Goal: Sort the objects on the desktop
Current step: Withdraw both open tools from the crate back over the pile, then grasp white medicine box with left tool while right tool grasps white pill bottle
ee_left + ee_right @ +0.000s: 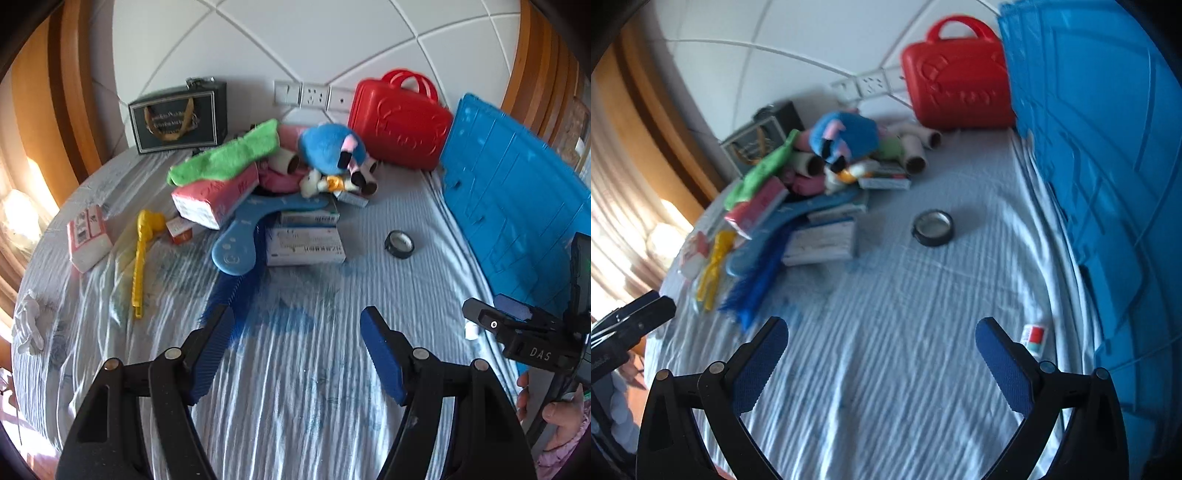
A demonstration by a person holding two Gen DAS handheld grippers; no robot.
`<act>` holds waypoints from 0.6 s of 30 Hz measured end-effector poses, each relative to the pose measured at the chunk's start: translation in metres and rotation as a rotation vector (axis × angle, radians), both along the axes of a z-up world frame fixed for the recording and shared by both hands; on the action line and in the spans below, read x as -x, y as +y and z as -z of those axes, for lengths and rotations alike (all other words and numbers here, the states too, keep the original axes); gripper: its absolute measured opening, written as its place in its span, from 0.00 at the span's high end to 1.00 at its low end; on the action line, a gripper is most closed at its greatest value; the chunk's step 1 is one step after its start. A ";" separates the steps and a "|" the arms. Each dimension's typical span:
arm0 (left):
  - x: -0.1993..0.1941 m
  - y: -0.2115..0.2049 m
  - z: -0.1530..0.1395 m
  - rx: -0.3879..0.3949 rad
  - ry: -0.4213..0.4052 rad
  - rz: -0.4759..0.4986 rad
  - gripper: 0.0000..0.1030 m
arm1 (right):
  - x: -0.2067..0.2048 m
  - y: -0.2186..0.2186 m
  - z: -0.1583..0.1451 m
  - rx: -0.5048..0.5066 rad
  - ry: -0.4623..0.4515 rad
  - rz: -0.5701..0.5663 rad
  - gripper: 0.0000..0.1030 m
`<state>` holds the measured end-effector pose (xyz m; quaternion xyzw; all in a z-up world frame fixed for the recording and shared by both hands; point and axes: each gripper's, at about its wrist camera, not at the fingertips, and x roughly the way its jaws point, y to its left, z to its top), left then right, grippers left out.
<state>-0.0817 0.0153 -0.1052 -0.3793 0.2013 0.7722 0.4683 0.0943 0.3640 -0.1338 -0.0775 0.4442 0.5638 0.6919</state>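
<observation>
Desktop objects [280, 184] lie heaped at the far side of a striped sheet-covered surface [314, 369], one tape roll [932, 228] apart, as left claw [297, 350] and right claw [881, 360] tilt downward, both spread wide, empty.

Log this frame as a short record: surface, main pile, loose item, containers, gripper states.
surface: striped sheet
pile: blue plush toy on top, green cloth, blue brush, boxes
loose item: tape roll, apart from the pile
containers: red case, blue bin at right
left gripper: open, empty
right gripper: open, empty
</observation>
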 end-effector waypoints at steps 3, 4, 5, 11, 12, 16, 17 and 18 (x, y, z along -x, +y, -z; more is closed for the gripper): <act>0.013 0.009 0.013 0.016 -0.030 -0.015 0.31 | -0.008 -0.001 0.012 0.025 0.020 0.016 0.00; 0.019 0.013 0.018 0.018 -0.043 -0.020 0.31 | -0.010 -0.001 0.014 0.037 0.006 0.027 0.00; 0.024 0.018 0.022 0.021 -0.053 -0.015 0.31 | -0.013 -0.001 0.017 0.051 -0.006 0.051 0.00; 0.037 0.064 0.045 0.070 -0.026 0.159 0.31 | -0.014 -0.017 0.047 0.129 0.042 0.216 0.00; 0.040 0.073 0.050 0.084 -0.030 0.198 0.31 | -0.012 -0.019 0.052 0.145 0.049 0.247 0.00; 0.045 0.118 0.073 0.159 -0.006 0.408 0.31 | -0.012 -0.026 0.065 0.191 0.060 0.372 0.00; 0.045 0.126 0.077 0.172 0.013 0.447 0.31 | -0.012 -0.028 0.069 0.196 0.061 0.409 0.00; 0.046 0.139 0.084 0.194 0.042 0.497 0.31 | -0.013 -0.030 0.072 0.202 0.064 0.440 0.00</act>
